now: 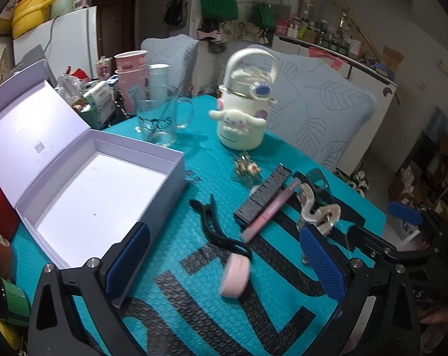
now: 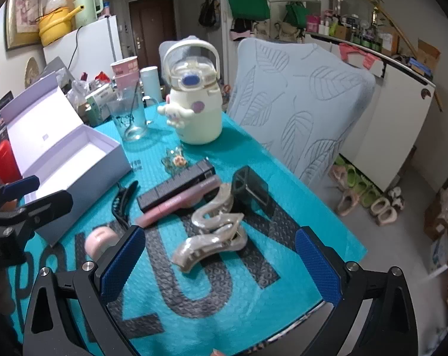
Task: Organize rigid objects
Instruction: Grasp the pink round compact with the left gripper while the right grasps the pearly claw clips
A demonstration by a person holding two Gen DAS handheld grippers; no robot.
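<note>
- We see a teal bubble-wrap mat (image 1: pixel 176 178) with big black letters covering the table; behind it, left to right, a white fridge (image 2: pixel 90 44) topped with a yellow pot (image 2: pixel 53 28), a dark door (image 2: pixel 151 26), green bags (image 2: pixel 247 6) on the wall, and a pale leaf-patterned chair back (image 2: pixel 301 95); slippers (image 2: pixel 363 195) lie on the floor at far right.
- The open white box (image 1: pixel 84 195) sits at the mat's left edge, lid tilted back; its near corner is hidden behind our left gripper's finger; beyond it stand a glass mug (image 1: pixel 157 118) and a cream cartoon bottle (image 1: pixel 243 109).
- A small glittery trinket (image 2: pixel 175 160) is too blurred for us to identify; the pink rounded case (image 1: pixel 235 276) is smeared in the left view and partly hidden by a finger in the right.
- The black hair clip (image 1: pixel 215 225) runs away from us, tips far; the dark long box (image 2: pixel 176 188) and pink tube (image 2: pixel 179 203) lie side by side, touching, long axes slanting up to the right; the translucent claw clip (image 2: pixel 212 231) lies just beside them, same slant; a dark clear clip (image 2: pixel 250 191) is behind it.
- Our left gripper (image 1: pixel 224 267) hovers with fingers spread wide, holding nothing; the pink case lies between them.
- Our right gripper (image 2: pixel 221 267) is likewise spread wide and unladen, the claw clip between its fingers.
</note>
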